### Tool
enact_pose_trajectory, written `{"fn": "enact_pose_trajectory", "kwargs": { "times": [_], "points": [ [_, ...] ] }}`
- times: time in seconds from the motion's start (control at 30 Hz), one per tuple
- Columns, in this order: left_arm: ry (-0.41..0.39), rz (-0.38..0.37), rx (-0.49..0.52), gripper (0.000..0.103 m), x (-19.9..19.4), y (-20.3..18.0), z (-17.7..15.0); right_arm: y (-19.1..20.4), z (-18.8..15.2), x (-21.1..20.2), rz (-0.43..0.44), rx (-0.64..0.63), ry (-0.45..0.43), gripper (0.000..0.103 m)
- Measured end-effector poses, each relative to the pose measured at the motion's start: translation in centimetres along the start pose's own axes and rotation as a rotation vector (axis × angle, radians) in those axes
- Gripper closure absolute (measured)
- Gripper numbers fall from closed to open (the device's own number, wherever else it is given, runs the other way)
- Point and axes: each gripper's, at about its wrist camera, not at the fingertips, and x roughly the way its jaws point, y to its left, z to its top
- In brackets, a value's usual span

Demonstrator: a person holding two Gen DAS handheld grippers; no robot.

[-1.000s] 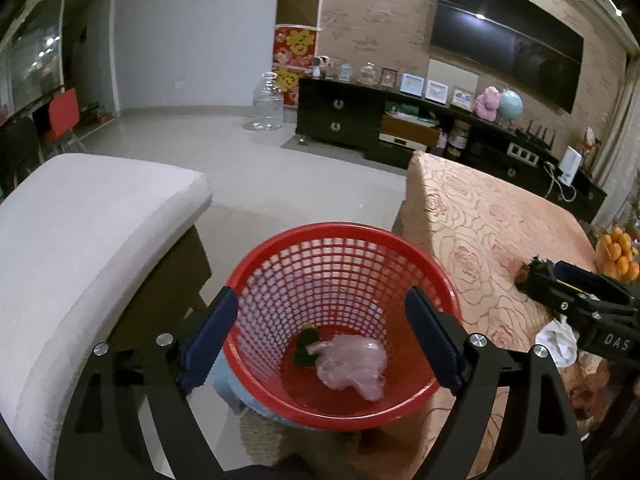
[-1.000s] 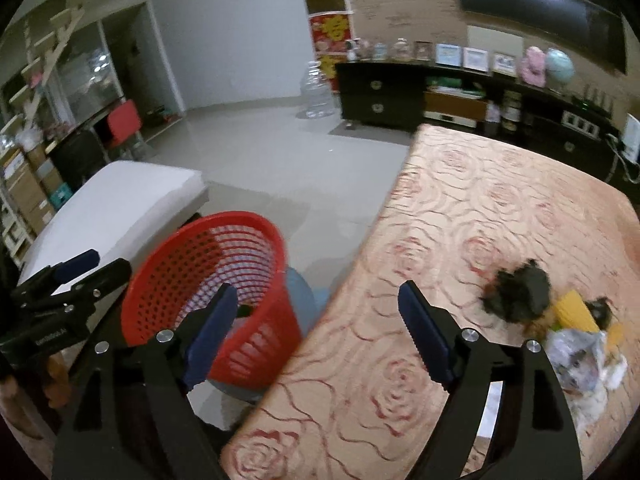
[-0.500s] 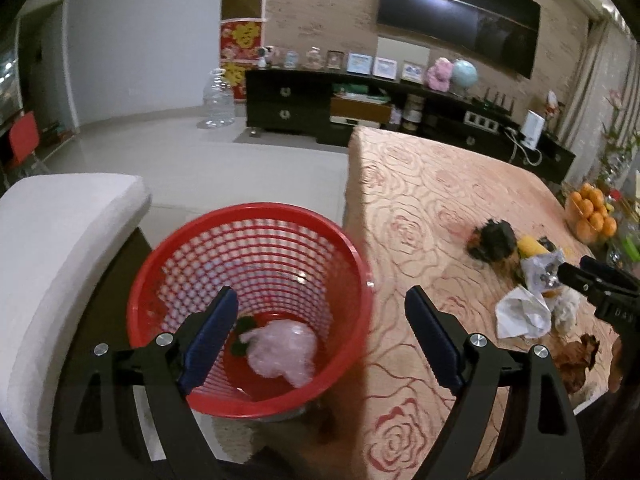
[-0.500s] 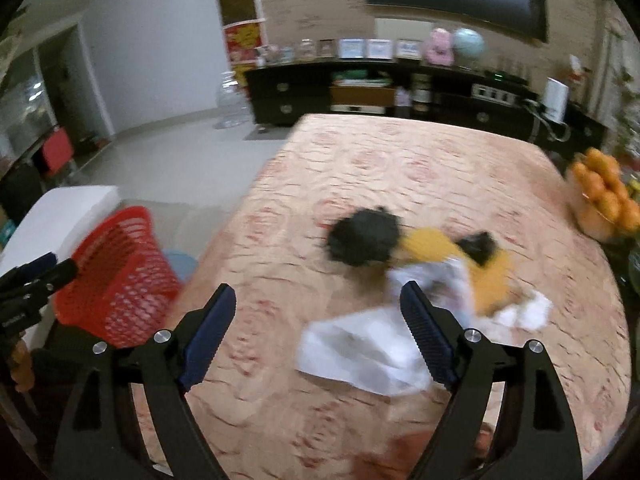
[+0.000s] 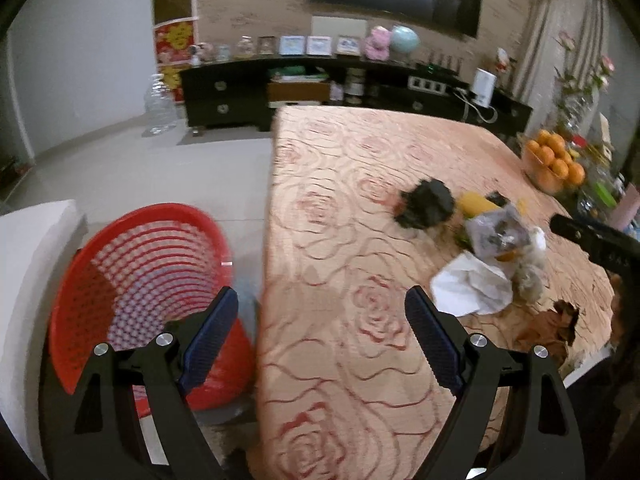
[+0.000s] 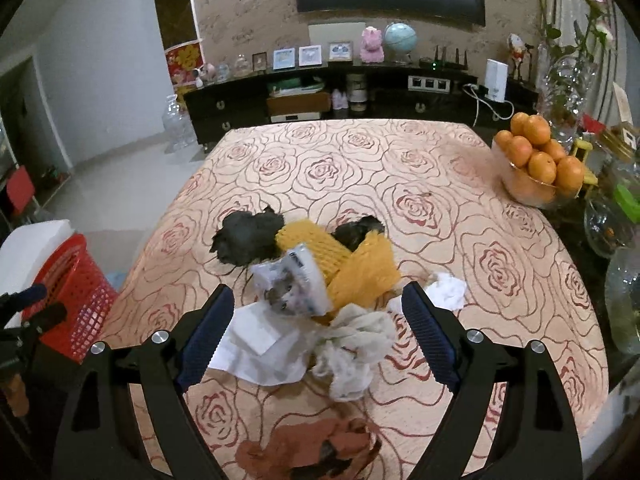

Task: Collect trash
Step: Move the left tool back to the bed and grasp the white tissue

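Change: both views have swung from the basket [image 5: 136, 280] to the trash pile [image 6: 320, 292]; the next pickup looks to be starting.
Right hand-held gripper [image 6: 318, 332]: spread, empty, poised over the pile.
Left hand-held gripper [image 5: 320, 336]: spread, empty, above the surface edge.
Trash: heaped near the surface's [image 6: 400, 184] front edge.
Basket: on the floor, left of the surface.
Room: oranges [image 6: 540, 160] at right, TV wall behind.

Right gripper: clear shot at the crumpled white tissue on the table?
Probably yes. The right gripper is open with the crumpled white tissue lying between and just ahead of its fingers. Nothing covers the tissue; the grey wrapper sits close behind it.
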Motion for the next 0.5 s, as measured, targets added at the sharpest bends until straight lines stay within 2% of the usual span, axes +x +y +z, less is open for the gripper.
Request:
{"fn": "enact_pose_trajectory", "kwargs": {
  "times": [0.5],
  "points": [
    [0.082,-0.2,0.204,0.021,6.6,-10.6,0.6,-2.4,-0.2,1.0,0.014,0.066,-0.002,0.018]
  ]
}}
